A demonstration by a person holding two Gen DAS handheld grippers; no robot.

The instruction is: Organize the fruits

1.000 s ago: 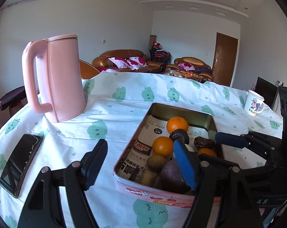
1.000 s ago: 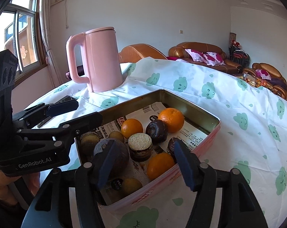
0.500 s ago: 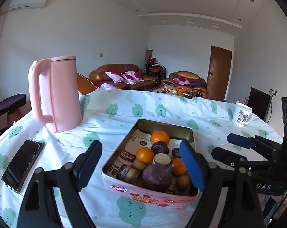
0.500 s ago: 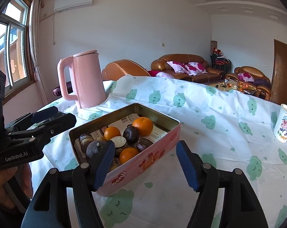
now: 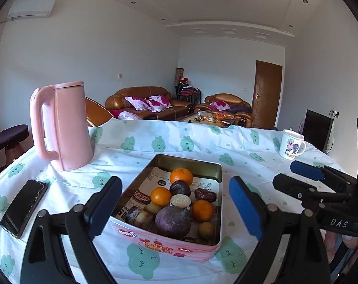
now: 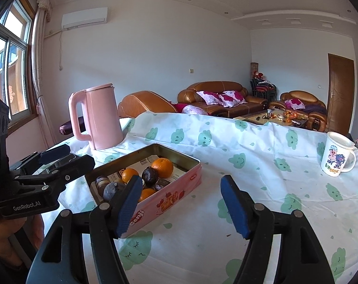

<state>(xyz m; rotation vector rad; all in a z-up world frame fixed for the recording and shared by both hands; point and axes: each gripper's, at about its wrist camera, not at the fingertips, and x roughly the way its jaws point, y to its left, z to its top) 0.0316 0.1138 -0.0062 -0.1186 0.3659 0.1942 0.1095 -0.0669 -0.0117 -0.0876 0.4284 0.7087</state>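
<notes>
A pink tin (image 5: 160, 243) lined with newspaper sits on the table and holds several fruits: oranges (image 5: 181, 176), a big dark purple fruit (image 5: 173, 221), a dark passion fruit (image 5: 180, 188) and small brown ones. My left gripper (image 5: 175, 182) hovers short of the tin's near end. Its jaws are opening, with nothing held between them. My right gripper (image 6: 181, 181) hangs open and empty, to the right of the tin (image 6: 169, 201) and above the cloth. Each gripper shows at the edge of the other's view.
A pink kettle (image 5: 63, 127) stands at the back left and a black phone (image 5: 25, 207) lies near the left edge. A cartoon mug (image 6: 336, 156) stands at the far right. The table wears a white cloth with green clouds (image 6: 250, 165). Sofas stand beyond it.
Both grippers have pulled back and up from the tin, which now looks smaller and farther. The left jaws have spread wider. The fruits have not moved.
</notes>
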